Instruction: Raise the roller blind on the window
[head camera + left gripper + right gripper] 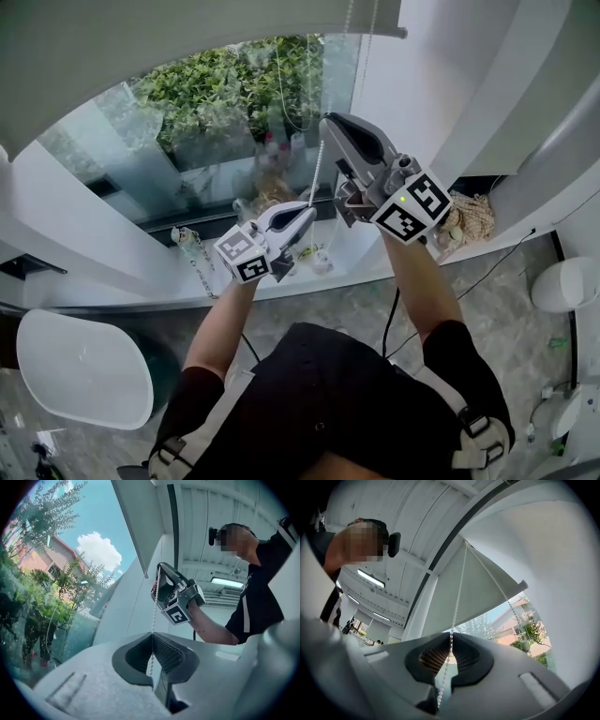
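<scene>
Hand-over-hand on the bead chain (316,173), and I'm mid-haul. My left tongs (306,214) are clamped shut on the chain down low, the beads pinched right in the notch. My right tongs (327,123) sit higher up the same run, also closed on it, with the beads threading between the pads. The chain runs taut between the two. The roller blind (487,588) hangs at the top of the window (234,122); its bottom bar is well up and most of the glass is clear, so I'd say the lift is well along. Next, I reckon, the right draws straight down along the chain line while the left lets go and makes way. The pull must stay in line, or the beads may skip at the top.
</scene>
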